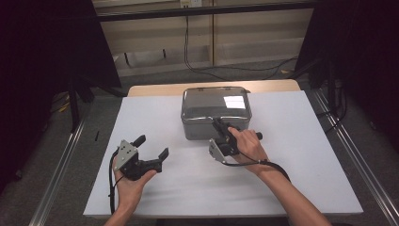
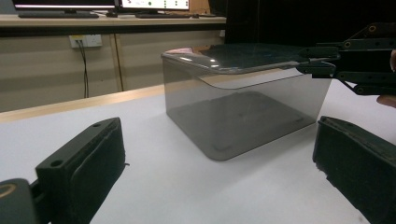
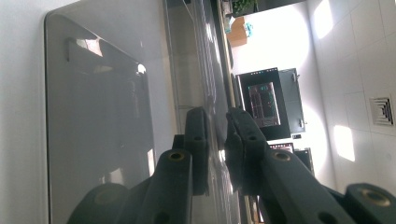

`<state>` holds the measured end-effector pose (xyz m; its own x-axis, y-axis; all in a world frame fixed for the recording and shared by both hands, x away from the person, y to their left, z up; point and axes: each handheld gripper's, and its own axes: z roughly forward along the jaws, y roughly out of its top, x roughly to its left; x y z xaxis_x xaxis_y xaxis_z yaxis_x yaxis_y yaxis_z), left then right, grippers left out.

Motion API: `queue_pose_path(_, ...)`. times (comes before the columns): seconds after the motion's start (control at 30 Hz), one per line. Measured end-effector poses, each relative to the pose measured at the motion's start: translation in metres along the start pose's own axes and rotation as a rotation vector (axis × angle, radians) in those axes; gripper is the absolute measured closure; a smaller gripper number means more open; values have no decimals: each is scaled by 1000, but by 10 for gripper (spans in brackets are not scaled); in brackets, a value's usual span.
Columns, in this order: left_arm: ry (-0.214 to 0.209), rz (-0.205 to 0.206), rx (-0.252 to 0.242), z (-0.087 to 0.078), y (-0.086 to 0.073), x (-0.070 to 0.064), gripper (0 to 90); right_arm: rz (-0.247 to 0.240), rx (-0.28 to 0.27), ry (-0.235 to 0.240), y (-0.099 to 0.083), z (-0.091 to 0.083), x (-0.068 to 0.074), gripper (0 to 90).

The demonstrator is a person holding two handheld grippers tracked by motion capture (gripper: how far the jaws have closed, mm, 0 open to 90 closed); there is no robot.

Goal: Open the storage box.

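A grey, shiny box [image 1: 215, 126] with a rounded lid [image 1: 215, 102] stands on the white table top [image 1: 291, 155], toward the far middle. My right gripper [image 1: 219, 125] is at the box's near edge, turned on its side, shut on the lid's rim. In the right gripper view its jaws [image 3: 217, 135] pinch the thin lid edge [image 3: 205, 70] beside the box wall [image 3: 98, 116]. My left gripper [image 1: 152, 146] rests open to the near left, apart from the box. Its jaws [image 2: 219, 158] frame the box [image 2: 243, 112] and the right gripper [image 2: 317, 63] on the lid [image 2: 233, 58].
A wooden table edge [image 1: 155, 88] runs behind the white top. Black curtains hang at both sides, with metal rails [image 1: 61, 165] on the floor. Cables [image 1: 226, 68] lie on the floor beyond the table. Bare white surface lies between the hands and to the right.
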<state>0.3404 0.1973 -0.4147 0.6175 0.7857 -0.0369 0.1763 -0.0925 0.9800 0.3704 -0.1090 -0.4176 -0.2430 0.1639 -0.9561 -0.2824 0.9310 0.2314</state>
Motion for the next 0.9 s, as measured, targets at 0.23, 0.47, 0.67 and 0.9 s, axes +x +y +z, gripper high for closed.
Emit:
queue_pose_path(0.23, -19, 20, 6, 15, 4, 1, 35, 3, -2, 1, 0, 0, -1, 786)
queue_pose_path(0.47, -31, 23, -6, 33, 8, 4, 37, 9, 0, -1, 0, 0, -2, 786)
queue_pose_path(0.67, -49, 31, -14, 44, 12, 3, 37, 6, -2, -1, 0, 0, -4, 787)
queue_pose_path(0.9, -65, 20, -14, 56, 17, 2, 41, 8, -5, -3, 1, 1, -5, 786)
